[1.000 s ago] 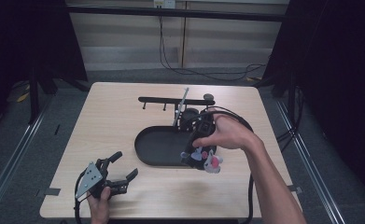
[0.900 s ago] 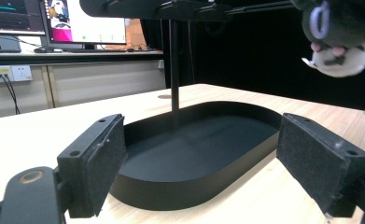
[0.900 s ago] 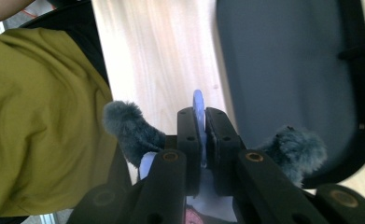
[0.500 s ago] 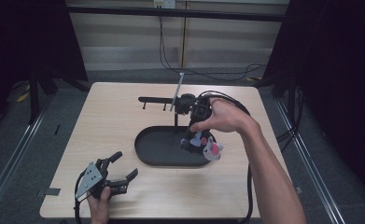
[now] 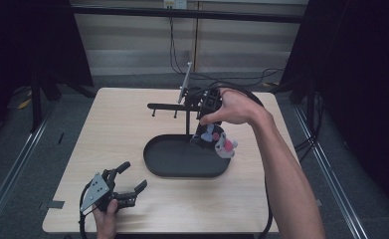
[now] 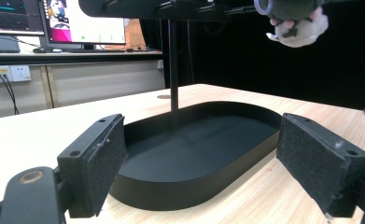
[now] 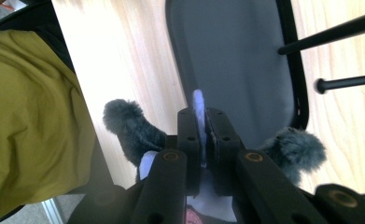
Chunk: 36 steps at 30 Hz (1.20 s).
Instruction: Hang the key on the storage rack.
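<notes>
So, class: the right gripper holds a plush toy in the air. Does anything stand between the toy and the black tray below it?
Nothing visible does. The plush toy hangs over the tray's right end; the stand's post rises to its left.

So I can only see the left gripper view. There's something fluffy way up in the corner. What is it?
Observer: A small plush toy, white with grey fuzzy ears; the right gripper is shut on it, above the black tray.
Operator: How is it pinched?
Observer: In the right gripper view, a thin pale bit sits between the closed jaws.
Operator: And where's my gripper?
Observer: The left gripper is open, low over the table's near left corner.
</notes>
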### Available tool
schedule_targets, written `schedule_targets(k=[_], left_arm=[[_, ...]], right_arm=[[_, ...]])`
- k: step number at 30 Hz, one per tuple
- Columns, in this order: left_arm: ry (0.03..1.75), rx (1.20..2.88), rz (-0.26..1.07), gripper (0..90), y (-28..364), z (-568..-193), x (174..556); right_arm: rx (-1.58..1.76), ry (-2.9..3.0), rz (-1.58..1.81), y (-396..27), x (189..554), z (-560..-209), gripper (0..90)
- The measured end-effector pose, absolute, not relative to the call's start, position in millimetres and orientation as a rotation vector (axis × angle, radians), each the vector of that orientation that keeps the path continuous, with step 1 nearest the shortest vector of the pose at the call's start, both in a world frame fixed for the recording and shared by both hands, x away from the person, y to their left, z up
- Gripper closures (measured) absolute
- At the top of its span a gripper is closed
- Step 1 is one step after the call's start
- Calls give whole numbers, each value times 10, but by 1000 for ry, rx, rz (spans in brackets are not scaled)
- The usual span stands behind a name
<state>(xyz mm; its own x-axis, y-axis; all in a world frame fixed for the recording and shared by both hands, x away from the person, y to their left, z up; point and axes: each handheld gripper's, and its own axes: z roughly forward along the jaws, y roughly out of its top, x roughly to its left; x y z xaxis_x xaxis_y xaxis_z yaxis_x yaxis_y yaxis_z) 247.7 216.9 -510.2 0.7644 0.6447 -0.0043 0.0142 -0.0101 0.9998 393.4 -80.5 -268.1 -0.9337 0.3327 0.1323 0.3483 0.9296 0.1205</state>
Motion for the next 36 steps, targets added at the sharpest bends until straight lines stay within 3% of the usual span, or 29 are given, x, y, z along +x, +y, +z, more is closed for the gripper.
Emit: schedule_targets(k=[36], left_arm=[[553,1514,537,155,2170,-5102,2477]], right_arm=[[-642,-2964,-201,-790,4485,-2689,855]])
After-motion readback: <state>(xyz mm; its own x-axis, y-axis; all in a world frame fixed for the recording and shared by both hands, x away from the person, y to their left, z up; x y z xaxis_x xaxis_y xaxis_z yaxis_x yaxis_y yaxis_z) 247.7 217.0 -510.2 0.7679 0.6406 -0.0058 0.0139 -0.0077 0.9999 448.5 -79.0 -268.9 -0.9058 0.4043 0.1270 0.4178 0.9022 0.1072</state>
